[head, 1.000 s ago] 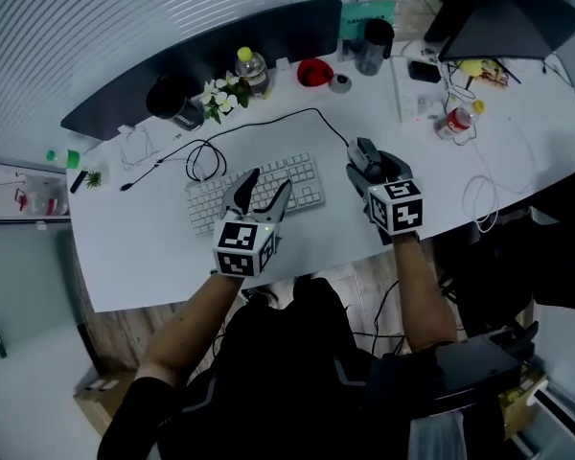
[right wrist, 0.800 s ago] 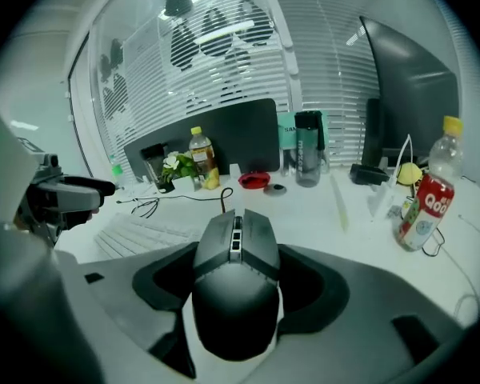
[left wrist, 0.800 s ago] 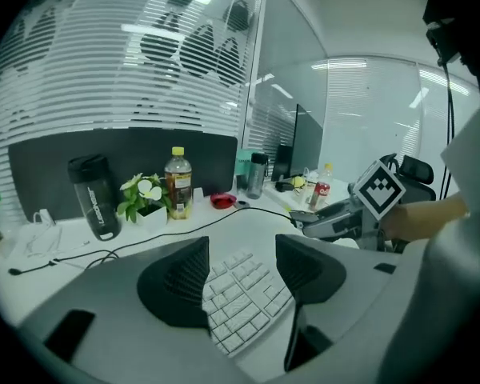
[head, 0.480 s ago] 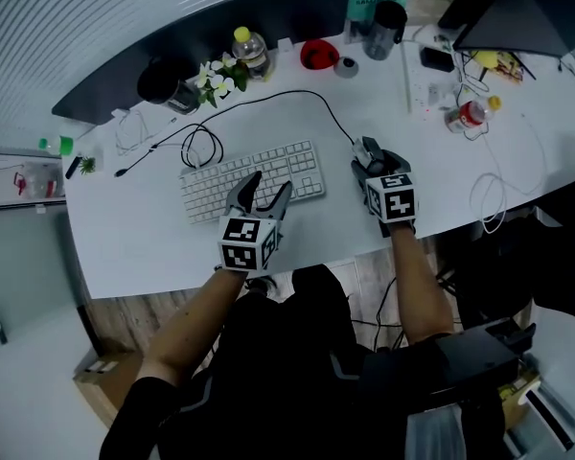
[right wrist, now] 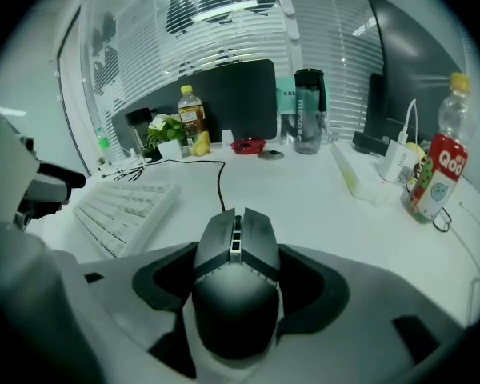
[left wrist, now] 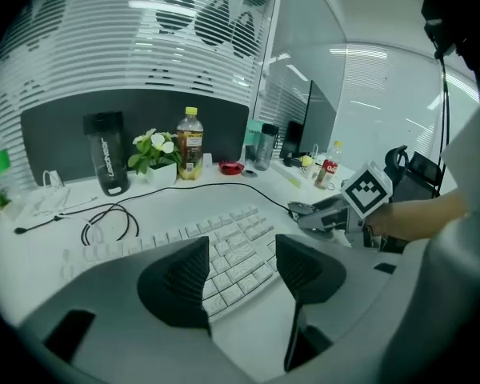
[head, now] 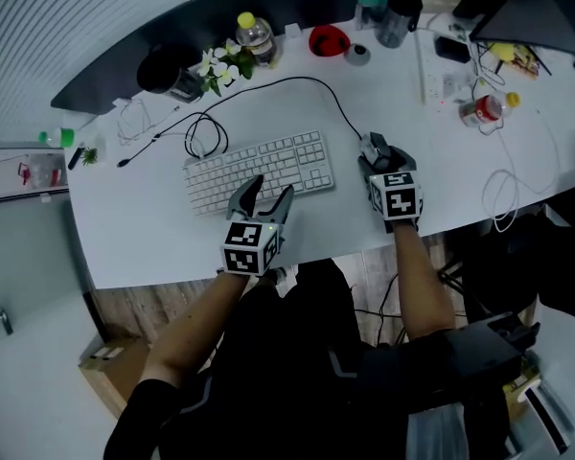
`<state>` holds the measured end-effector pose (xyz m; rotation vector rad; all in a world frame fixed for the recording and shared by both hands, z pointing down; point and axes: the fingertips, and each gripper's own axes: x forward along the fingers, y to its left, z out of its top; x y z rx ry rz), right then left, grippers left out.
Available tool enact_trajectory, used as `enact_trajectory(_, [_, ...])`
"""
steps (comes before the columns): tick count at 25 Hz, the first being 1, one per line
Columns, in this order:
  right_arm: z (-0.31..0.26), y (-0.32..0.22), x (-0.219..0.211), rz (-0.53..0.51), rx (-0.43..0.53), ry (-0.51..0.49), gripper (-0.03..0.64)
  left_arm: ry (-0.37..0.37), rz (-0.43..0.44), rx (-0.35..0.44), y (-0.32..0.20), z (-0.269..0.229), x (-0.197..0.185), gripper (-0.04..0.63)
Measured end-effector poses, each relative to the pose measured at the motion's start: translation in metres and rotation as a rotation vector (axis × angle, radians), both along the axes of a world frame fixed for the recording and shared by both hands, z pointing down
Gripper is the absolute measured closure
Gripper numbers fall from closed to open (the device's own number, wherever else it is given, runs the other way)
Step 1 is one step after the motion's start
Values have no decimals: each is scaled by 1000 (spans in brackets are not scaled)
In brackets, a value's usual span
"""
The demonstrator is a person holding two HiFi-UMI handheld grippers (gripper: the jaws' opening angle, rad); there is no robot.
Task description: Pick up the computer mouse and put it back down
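Note:
A dark grey wired computer mouse (right wrist: 236,278) sits between the jaws of my right gripper (right wrist: 238,288), whose pads press on its two sides. Its cable runs off toward the back of the desk. In the head view the mouse (head: 373,147) pokes out ahead of the right gripper (head: 377,158), just right of the white keyboard (head: 259,169) and low over the white desk (head: 144,228). My left gripper (head: 265,194) hovers open over the keyboard's near edge with nothing between its pads (left wrist: 184,282). The left gripper view also shows the right gripper (left wrist: 330,215) with the mouse (left wrist: 302,209).
A coiled black cable (head: 203,145) lies behind the keyboard. Along the back stand a yellow-capped bottle (head: 255,36), white flowers (head: 220,65), a black flask (head: 163,73), a red bowl (head: 329,39) and a dark tumbler (head: 397,14). A red-labelled bottle (right wrist: 436,178) lies right of the mouse.
Both grippers have come down toward the desk. The mouse has stayed between the right jaws throughout. The left jaws stay apart above the keyboard.

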<state>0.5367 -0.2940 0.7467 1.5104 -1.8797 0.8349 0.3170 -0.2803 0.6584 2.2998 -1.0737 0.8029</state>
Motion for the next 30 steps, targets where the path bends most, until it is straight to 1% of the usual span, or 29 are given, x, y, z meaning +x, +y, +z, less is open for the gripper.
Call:
enact_trajectory(4, [2,-1,-4,-26,16,43,321,3,-21,-14,3,2,-7,321])
enact_trajectory(8, [2,0,-2,-20,22,49,318,-1,-30,28,3,-8,-12,321])
enact_trajectory(11, [2,-3,-3,-18,30,51,313,3,-26,45,3,-15,-17,320])
enact_trajectory(14, [3,-3,0,13,20,65,305,-5,-15,63,4,-24,-25,319])
enact_trajectory(16, [1,0,2,33,7,77,256,7,-31,80,3,-36,-35,320])
enact_trajectory(17, [-4,0,1,41,10,75,252,17,-42,91,1,-43,-41,319])
enact_trajectory(21, [-45,1,-10,53,79,74,252,64,-76,153,-2,-76,-66,319])
enact_trajectory(25, [-97,2,-29,42,154,63,252,82,-88,222,-4,-106,-93,319])
enact_trajectory(30, [-165,12,-64,19,254,58,259,110,-96,263,7,-134,-133,321])
